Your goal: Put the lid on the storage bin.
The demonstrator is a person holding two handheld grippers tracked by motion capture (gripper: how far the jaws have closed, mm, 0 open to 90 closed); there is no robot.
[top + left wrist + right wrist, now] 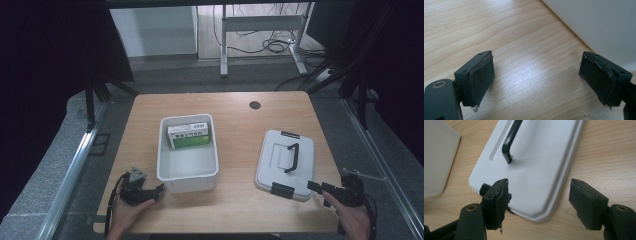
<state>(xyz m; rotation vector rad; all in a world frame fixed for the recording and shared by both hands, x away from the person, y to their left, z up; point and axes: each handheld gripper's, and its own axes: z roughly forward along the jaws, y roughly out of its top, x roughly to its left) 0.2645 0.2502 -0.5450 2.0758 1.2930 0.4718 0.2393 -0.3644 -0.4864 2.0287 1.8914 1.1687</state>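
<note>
A white open bin [187, 183] stands mid-table with a green and white box [189, 135] lying in its far end. A grey lid [280, 162] with a black handle [291, 157] lies flat to the bin's right. My left gripper [158, 190] rests open just left of the bin's near corner; in the left gripper view, bare wood lies between its pads [482, 75] and the bin wall [599, 25] rises at the upper right. My right gripper [319, 193] is open at the lid's near right corner. The lid [534, 170] edge sits between the spread jaws, untouched.
The wooden table [240, 130] has a round dark cable hole [255, 105] near its far edge. Black latches [282, 189] sit on the lid's near and far ends. Beyond the table are a desk frame [260, 22] and floor cables.
</note>
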